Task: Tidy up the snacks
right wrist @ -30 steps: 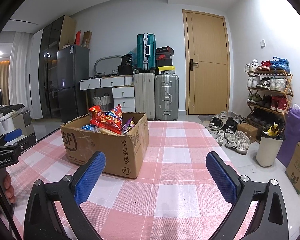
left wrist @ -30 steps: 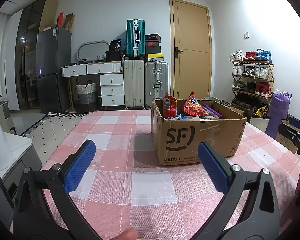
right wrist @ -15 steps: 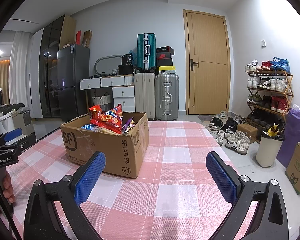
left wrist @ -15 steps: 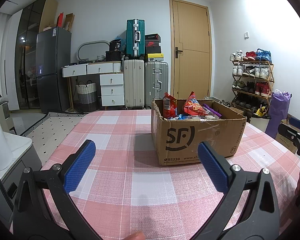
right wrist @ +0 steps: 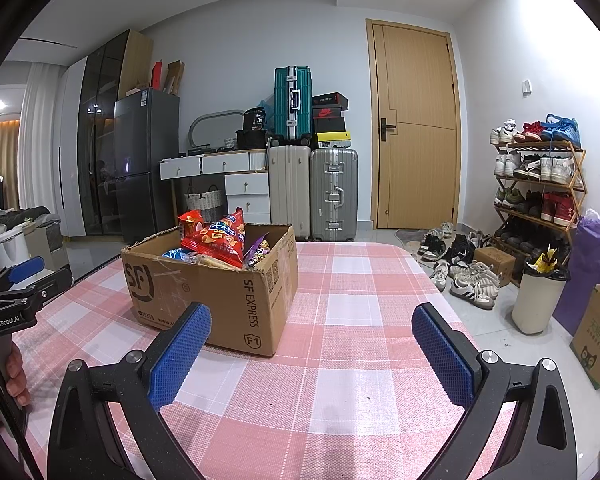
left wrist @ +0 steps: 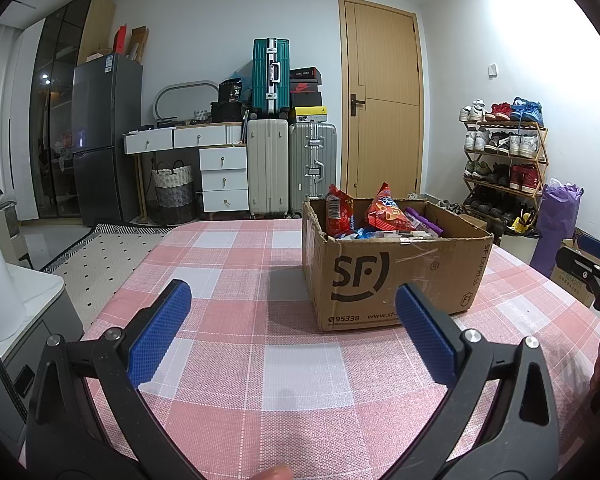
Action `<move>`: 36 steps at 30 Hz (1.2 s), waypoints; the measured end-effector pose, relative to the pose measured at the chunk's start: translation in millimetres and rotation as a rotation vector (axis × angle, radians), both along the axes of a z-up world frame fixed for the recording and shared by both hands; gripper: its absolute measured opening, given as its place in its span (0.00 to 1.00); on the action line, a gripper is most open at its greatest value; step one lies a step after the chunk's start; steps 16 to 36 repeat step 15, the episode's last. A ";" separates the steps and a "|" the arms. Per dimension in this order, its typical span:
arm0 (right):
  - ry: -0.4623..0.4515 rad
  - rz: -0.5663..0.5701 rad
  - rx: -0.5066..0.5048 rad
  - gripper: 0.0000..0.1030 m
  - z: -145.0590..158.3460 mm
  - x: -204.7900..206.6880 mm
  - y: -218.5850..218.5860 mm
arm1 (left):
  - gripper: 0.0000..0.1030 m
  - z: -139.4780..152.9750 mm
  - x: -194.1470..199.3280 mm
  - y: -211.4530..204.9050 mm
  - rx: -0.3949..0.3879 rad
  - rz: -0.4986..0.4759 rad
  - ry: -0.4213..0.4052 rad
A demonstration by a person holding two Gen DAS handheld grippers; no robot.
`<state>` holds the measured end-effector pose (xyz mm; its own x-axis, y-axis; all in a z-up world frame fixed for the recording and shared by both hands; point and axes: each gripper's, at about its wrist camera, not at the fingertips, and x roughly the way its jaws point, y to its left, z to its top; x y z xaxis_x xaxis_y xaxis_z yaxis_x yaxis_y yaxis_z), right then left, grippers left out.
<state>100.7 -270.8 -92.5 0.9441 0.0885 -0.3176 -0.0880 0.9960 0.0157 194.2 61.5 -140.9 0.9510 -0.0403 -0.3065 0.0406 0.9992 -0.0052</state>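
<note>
Fingers of left gripper (left wrist: 292, 312) and right gripper (right wrist: 310, 334) spread wide, holding nothing, above table (left wrist: 300, 360).

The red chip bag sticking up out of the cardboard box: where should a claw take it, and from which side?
Probably the crimped top corner of the red chip bag, approached from above. It leans on the other snacks, its peak above the rim of the cardboard box, whose walls block a sideways approach. Both the right claw and the left claw are open and empty, short of the box.
</note>
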 end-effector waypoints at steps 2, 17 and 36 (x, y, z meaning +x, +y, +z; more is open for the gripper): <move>0.000 0.000 0.001 0.99 -0.8 1.4 0.6 | 0.99 0.3 -0.6 -0.1 0.000 0.000 0.000; 0.000 0.000 0.000 0.99 0.2 0.1 -0.1 | 0.99 -0.3 -0.2 0.2 -0.001 0.001 0.001; 0.000 0.000 0.000 0.99 0.2 0.1 -0.1 | 0.99 -0.3 -0.2 0.2 -0.001 0.001 0.001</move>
